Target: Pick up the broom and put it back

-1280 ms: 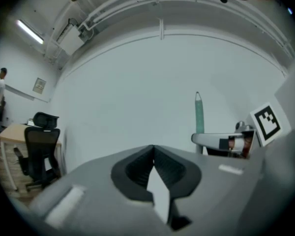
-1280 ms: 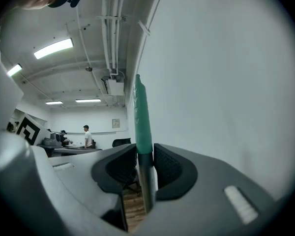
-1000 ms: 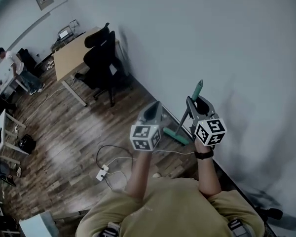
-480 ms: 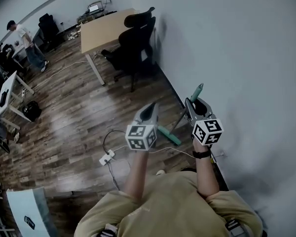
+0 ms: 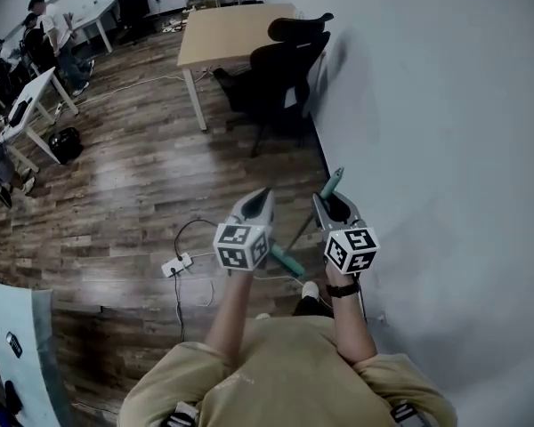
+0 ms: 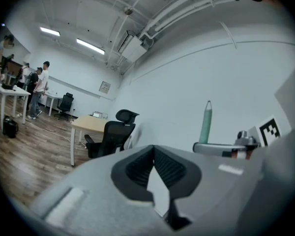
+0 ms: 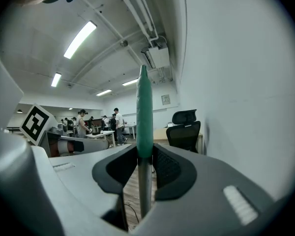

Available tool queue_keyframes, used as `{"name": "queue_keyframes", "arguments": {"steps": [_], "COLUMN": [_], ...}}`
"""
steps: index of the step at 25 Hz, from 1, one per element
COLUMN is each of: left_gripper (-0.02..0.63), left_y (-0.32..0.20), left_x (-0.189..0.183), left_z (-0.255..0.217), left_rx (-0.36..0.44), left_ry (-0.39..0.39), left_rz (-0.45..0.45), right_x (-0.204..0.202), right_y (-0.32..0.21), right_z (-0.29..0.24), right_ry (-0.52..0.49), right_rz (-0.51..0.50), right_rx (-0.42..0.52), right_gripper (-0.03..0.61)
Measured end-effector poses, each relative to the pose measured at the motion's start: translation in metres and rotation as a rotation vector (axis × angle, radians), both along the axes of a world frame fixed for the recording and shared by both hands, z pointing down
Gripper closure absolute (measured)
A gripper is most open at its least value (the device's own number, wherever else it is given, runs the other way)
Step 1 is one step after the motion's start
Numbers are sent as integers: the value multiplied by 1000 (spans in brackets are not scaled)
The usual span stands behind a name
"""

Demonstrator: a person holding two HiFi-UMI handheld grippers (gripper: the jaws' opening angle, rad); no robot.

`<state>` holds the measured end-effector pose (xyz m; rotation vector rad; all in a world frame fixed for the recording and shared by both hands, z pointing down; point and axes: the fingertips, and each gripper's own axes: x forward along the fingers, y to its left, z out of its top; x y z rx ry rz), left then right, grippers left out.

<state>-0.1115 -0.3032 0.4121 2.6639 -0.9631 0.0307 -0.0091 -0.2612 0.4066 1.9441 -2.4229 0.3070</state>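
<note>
broom head (image 5: 290,262) partly hidden, handle (image 7: 144,102) seemingly clamped

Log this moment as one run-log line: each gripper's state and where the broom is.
left gripper: shut, empty | right gripper: shut on broom handle | broom: roughly upright, beside wall | step: held, not yet put back

Open-plan office. A wood-topped counter (image 5: 236,34) stands against the white wall (image 5: 445,149), with a black high-backed office chair (image 5: 280,69) beside it. White counters (image 5: 31,96) line the far side, with persons (image 5: 52,27) near them. The plank floor (image 5: 133,185) carries a power strip (image 5: 176,265). Tube lights (image 7: 78,39) and exposed pipes (image 7: 137,9) run overhead.
</note>
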Motion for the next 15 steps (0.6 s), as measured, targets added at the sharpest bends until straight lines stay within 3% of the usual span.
{"name": "queue_keyframes", "arguments": {"steps": [7,11,15], "left_gripper": [612,612,612], "left_y": [-57,-44,-80], "left_x": [87,131,148], "left_z": [-19,-33,-21], "left_rx": [106,187,158], "left_ry": [-23,-113,-180], "left_rz": [-141,-150,-198], "right_x": [53,90,115], "right_y": [-64,-80,-129], "right_z": [-20,-24,1], "right_ry": [25,-22,-22], "right_rz": [-205,-255,-269], "right_rx": [69,53,7], "right_gripper": [477,471,463]}}
